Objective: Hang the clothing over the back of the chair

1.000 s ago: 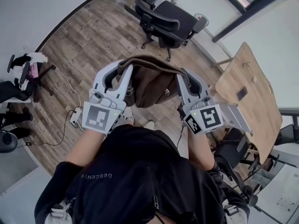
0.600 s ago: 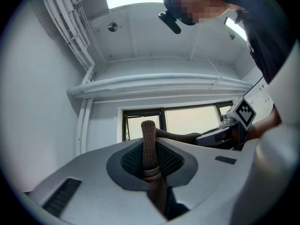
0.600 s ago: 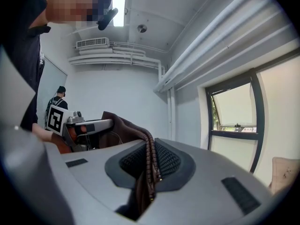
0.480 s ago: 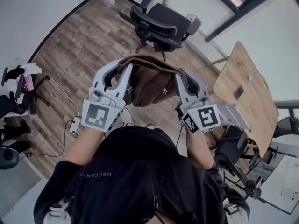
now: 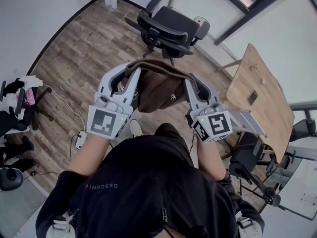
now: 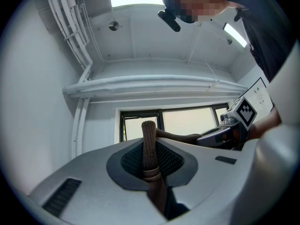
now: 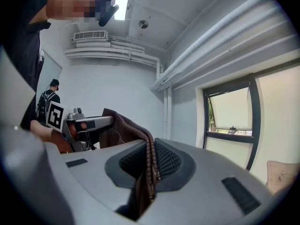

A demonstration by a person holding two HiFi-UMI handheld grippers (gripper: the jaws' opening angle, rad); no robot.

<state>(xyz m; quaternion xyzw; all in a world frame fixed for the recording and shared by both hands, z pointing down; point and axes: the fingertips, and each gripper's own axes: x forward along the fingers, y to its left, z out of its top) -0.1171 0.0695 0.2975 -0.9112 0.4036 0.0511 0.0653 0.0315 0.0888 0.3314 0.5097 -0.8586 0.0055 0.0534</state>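
Black top [image 5: 143, 182], person's, nearest the cam; both forearms reach fwd from it.

Item 1: left gripper [image 5: 130, 76]. Marker cube faces the wearer. Fingers [image 6: 129, 159] clamped on a ribbed brown edge of the clothing, which stands up betw. the pads.

Item 2: right gripper [image 5: 191, 85]. Same attitude, approx. level w/ the left one. Fingers [image 7: 171, 161] closed on another ribbed edge of the same garment.

Item 3: clothing [image 5: 158, 86]. Dark brown, knit trim. Top edge stretched betw. the two grippers, rest hanging in folds below. Held in the air in front of the person, clear of the floor.

Item 4: floor [image 5: 79, 48]. Wood plank, under the garment. Small white box [image 5: 79, 141] w/ cable lies on it at left.

Item 5: chair [image 5: 171, 24]. Black office type w/ armrests. Stands beyond the clothing, apart from it.

Item 6: bench [image 5: 262, 78]. Light wood, at right. Small dark object [image 5: 252, 98] on top.
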